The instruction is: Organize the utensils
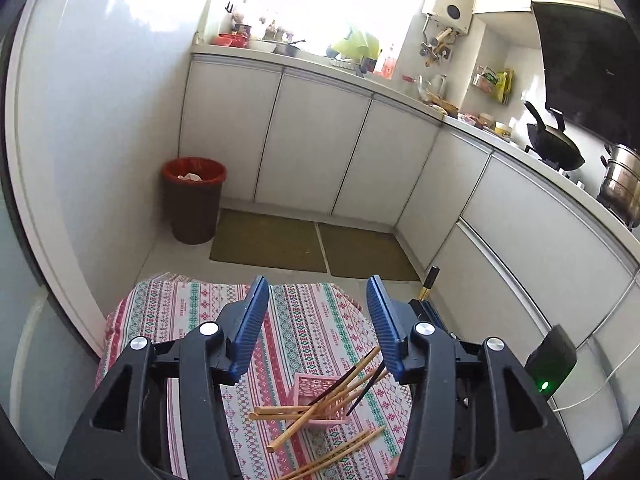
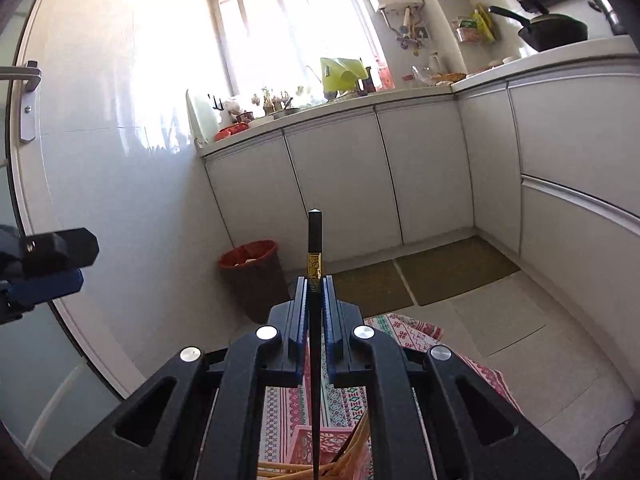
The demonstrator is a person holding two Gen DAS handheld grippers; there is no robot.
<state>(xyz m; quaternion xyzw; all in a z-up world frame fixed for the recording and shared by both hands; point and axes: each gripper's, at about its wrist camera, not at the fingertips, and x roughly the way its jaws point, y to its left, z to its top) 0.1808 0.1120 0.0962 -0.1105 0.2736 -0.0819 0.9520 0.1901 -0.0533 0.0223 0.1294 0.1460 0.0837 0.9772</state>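
Clamped in my right tool (image 2: 315,292), one black chopstick (image 2: 315,264) stands upright above the pink basket (image 1: 310,392) of wooden chopsticks (image 1: 320,408) on the patterned desk (image 1: 304,320), my left tool (image 1: 318,300) gaping empty.

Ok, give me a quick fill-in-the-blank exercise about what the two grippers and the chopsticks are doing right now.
1. The right gripper is shut on a ____ chopstick.
2. The left gripper has its jaws ____.
3. The pink basket stands on a patterned ____.
4. Two bamboo chopsticks lie ____ the basket.

Missing words: black; open; tablecloth; outside
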